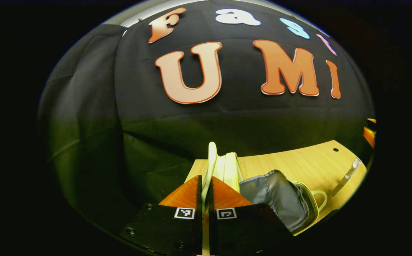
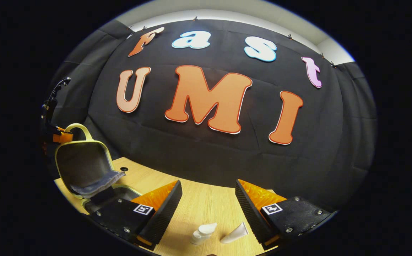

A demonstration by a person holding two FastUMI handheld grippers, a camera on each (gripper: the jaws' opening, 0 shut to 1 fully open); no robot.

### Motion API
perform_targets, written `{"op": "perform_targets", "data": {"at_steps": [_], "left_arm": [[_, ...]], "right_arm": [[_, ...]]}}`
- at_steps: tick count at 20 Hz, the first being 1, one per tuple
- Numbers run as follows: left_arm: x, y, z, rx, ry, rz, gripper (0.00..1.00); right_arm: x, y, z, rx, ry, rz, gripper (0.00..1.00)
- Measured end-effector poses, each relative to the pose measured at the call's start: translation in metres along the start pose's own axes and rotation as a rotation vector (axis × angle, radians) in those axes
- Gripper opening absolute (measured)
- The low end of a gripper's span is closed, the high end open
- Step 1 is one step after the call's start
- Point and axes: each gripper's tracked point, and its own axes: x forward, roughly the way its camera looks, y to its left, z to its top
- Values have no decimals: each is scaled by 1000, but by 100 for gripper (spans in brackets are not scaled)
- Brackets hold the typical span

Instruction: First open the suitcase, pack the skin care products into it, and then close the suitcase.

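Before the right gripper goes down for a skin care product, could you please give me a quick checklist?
1. Suitcase lid raised: ok.
2. Left gripper shut on the lid handle: ok.
3. Right gripper open: ok.
4. White bottle and white tube lie on the table between its fingers: ok.
5. Bottle and tube apart: ok.
6. Room inside the suitcase: cannot tell.

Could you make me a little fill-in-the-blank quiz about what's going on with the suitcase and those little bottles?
1. The suitcase stands ____, its lid raised.
2. The left gripper is shut on the lid's ____.
3. Two white skin care products lie on the ____ table.
4. The right gripper has its fingers ____ above them.

Missing words: open; handle; wooden; apart
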Motion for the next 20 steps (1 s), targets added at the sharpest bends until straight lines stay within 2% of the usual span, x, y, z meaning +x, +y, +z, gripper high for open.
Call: {"op": "perform_targets", "data": {"at_steps": [3,9,15,16,17,19,20], "left_arm": [[19,37,-22,-41,45,37,8],[49,105,-93,-50,164,120,8],[88,132,-177,-62,307,118,8],[89,140,-182,-48,318,153,8],[95,148,-187,-17,334,195,14],[96,152,-181,8,320,224,21],[92,149,-175,6,305,214,20]], "right_arm": [[1,7,-1,2,14,-11,96],[3,20,-7,5,49,-35,95],[-2,30,-17,-23,91,-45,95],[-2,32,-19,-19,99,-43,95],[-3,34,-20,-15,109,-40,95],[-3,33,-23,-14,117,-38,96],[-1,32,-23,-16,120,-35,95]]}}
